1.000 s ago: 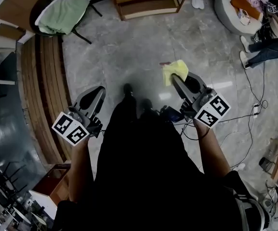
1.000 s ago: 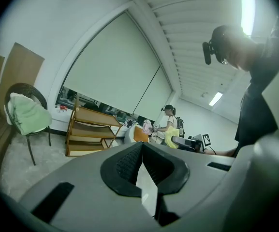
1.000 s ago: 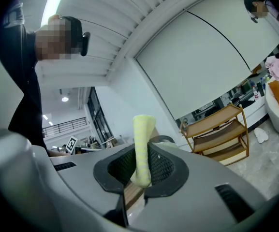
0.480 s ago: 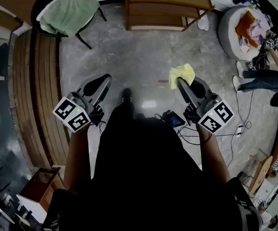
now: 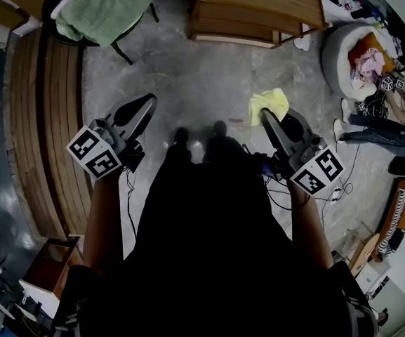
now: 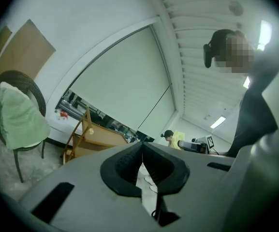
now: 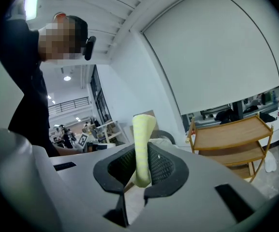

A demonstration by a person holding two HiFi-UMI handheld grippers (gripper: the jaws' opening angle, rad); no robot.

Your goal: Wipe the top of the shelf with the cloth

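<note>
- Yellow cloth [image 5: 269, 104] is hanging from the right gripper [image 5: 266, 116], whose jaws are pressing together on it. In the right gripper view the cloth is standing up as a folded strip between the black pads.
- The person is holding the cloth out over the grey stone floor [image 5: 188, 76], just ahead of their feet. It is well apart from the wooden shelf [image 5: 258, 5] and is not touching it.
- The shelf is standing at the top of the head view with its top board facing the camera. In the right gripper view it is showing to the right, with its lower boards visible.
- The left gripper [image 5: 146, 104] is pointing forward over the floor at the person's left side. Its jaws are meeting at the tips with nothing between them.
- A chair [image 5: 121, 44] draped with a green towel [image 5: 97, 9] is standing at upper left, beside a curved bench of wooden slats [image 5: 48, 118].
- At the right edge, a round grey cushion [image 5: 342, 48] is lying on the floor, with a seated person's legs [image 5: 370, 118] just beside it.
</note>
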